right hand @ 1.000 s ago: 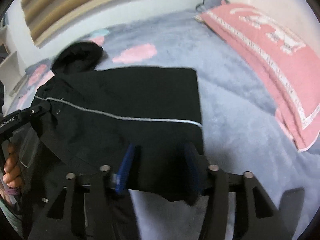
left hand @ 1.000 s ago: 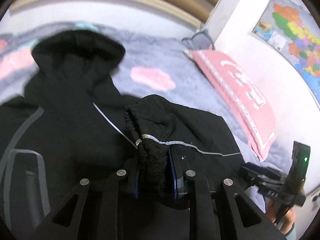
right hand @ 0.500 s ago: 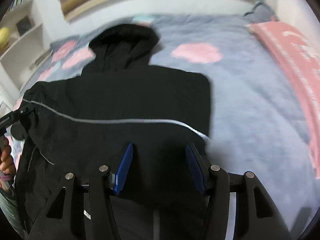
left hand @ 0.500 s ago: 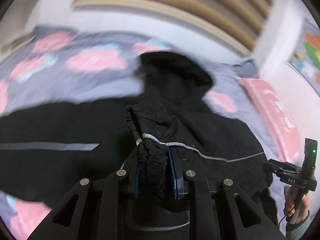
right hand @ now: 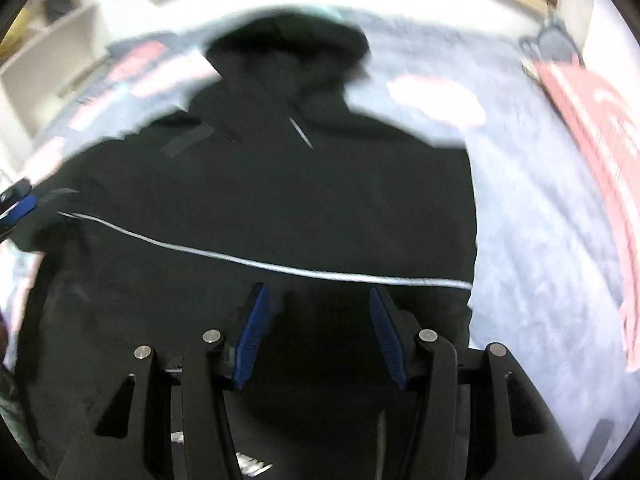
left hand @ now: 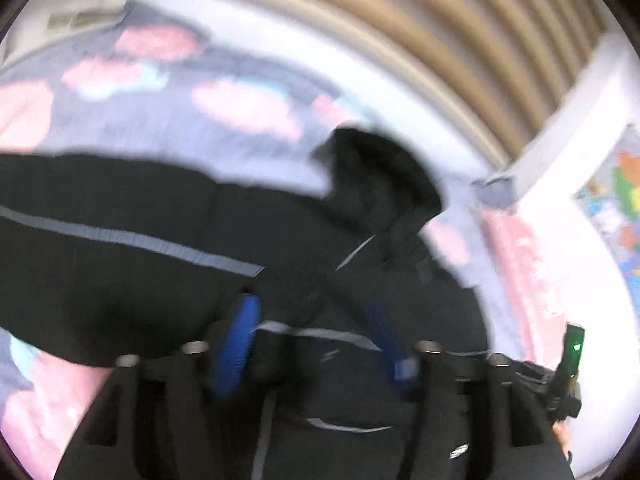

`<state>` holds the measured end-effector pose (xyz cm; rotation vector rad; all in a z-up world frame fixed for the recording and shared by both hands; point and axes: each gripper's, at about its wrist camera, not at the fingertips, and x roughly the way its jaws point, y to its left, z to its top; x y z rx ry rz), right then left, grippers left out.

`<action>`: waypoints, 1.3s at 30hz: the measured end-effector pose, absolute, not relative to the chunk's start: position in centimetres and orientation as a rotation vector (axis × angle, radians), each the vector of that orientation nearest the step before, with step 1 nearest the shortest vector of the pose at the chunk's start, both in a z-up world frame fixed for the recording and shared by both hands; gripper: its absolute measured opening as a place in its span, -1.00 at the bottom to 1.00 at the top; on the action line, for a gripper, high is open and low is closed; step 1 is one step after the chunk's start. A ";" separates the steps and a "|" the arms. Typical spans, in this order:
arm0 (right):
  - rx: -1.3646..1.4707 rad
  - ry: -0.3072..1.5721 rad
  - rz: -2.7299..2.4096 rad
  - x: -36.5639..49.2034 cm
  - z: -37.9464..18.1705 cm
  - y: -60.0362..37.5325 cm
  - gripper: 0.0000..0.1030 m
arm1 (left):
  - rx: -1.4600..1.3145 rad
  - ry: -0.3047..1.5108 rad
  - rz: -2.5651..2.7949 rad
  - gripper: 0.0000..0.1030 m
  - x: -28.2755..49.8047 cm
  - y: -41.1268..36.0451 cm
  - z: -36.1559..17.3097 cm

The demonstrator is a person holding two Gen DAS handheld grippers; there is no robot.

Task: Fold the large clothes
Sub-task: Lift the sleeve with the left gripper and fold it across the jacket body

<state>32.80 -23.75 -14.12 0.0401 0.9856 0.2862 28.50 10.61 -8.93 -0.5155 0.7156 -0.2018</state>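
A large black hooded jacket (right hand: 304, 208) with thin grey piping lies spread on the bed, hood (right hand: 288, 48) at the far end. In the left wrist view the jacket (left hand: 120, 248) fills the middle, hood (left hand: 384, 172) toward the upper right. My left gripper (left hand: 312, 336) is open over the black fabric, blue pads (left hand: 240, 340) apart, holding nothing. My right gripper (right hand: 320, 328) is open above the jacket's near part, with a sleeve folded across the body under it. The left gripper's blue pad (right hand: 20, 206) shows at the left edge of the right wrist view.
The bed has a grey-blue cover with pink patches (right hand: 532, 208). A pink pillow (right hand: 600, 148) lies along its right side by a white wall with a map (left hand: 616, 216). White shelves (right hand: 44, 52) stand at the left. The right gripper's body (left hand: 564, 376) shows at lower right.
My left gripper has let go of the bunched sleeve cuff and opened, and it has swung left. My right gripper stayed open and shifted left over the jacket.
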 end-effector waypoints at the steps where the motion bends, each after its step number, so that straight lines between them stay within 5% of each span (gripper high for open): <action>1: 0.055 0.964 0.307 32.2 -12.8 -23.4 0.11 | -0.513 0.699 -0.223 0.47 28.3 10.3 -8.1; 7: 0.185 0.883 0.440 30.8 -7.2 -20.2 0.12 | -0.454 0.785 -0.306 0.47 30.1 6.3 -9.2; 12: 0.150 0.950 0.326 32.8 -13.5 -17.6 0.13 | -0.437 0.940 -0.179 0.30 32.8 5.5 -17.1; 16: 0.137 1.030 0.253 33.9 -19.6 -17.6 0.12 | -0.405 0.940 -0.181 0.31 33.1 4.7 -17.8; 21: 0.147 0.878 0.269 32.0 -21.9 -18.1 0.21 | -0.424 0.901 -0.221 0.31 32.7 5.3 -16.6; 30: 0.160 0.831 0.278 31.9 -22.5 -17.8 0.30 | -0.434 0.640 0.061 0.33 25.5 19.8 -8.5; 39: 0.138 0.829 0.281 31.8 -22.6 -17.6 0.39 | -0.648 0.493 0.517 0.34 19.0 41.8 -13.7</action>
